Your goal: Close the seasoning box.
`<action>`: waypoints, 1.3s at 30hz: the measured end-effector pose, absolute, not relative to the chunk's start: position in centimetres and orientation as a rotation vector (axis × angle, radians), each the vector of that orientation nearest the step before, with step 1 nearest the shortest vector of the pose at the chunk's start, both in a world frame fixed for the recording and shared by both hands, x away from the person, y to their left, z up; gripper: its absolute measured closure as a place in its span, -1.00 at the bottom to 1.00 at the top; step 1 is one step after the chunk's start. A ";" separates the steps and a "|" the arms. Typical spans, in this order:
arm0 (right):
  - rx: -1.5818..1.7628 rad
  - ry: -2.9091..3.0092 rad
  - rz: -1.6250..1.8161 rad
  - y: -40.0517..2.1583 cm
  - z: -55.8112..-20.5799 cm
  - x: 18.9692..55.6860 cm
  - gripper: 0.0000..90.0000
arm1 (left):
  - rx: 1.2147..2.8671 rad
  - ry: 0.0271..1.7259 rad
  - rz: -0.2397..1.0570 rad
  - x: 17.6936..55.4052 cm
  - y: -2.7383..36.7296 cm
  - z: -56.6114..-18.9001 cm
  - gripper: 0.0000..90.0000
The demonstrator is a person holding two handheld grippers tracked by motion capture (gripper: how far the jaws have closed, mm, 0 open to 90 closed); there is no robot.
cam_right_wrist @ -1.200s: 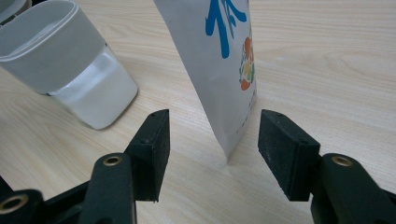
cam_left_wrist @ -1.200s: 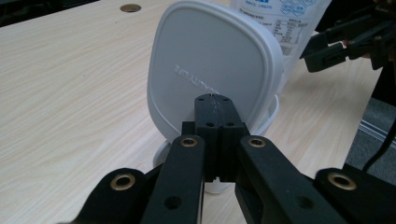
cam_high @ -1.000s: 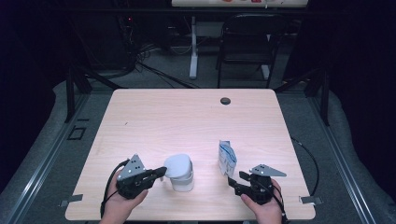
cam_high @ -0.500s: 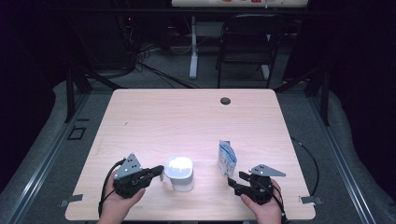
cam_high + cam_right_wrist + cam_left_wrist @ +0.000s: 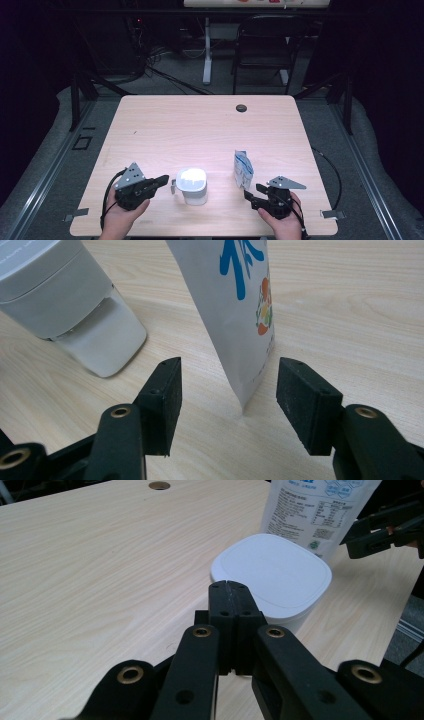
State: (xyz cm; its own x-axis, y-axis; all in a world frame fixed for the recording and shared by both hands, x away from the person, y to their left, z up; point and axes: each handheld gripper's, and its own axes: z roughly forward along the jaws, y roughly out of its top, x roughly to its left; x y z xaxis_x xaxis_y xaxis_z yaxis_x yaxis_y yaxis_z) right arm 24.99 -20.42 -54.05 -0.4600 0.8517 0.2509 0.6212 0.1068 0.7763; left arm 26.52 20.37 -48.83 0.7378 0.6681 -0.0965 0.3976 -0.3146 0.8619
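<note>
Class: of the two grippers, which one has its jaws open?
The right gripper: its jaws stand apart before the pouch. The left gripper's are shut.

High camera overlooks the table (image 5: 210,125); both low gripper cameras share the white container (image 5: 272,575).

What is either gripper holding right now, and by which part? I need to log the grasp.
Nothing is held. The left gripper is shut on nothing beside the white container; the right gripper stands open before the pouch.
</note>
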 end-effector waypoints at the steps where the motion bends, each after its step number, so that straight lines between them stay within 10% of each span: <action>1: 1.460 2.127 1.278 -20.4 -54.0 25.0 -0.03 | 1.947 0.814 0.343 26.5 20.4 -48.8 1.00; 39: 1.464 2.148 1.260 -20.9 -54.9 25.3 -0.03 | 1.882 1.144 0.400 29.4 26.1 -53.9 0.52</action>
State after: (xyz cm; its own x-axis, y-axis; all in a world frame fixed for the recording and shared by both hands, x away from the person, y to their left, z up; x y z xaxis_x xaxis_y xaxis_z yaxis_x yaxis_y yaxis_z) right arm 25.26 -20.91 -54.85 -0.4628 0.8509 0.2487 0.6323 0.1202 0.7654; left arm 29.45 26.11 -53.89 0.5255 0.8360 -0.1578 0.5550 -0.1963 0.8084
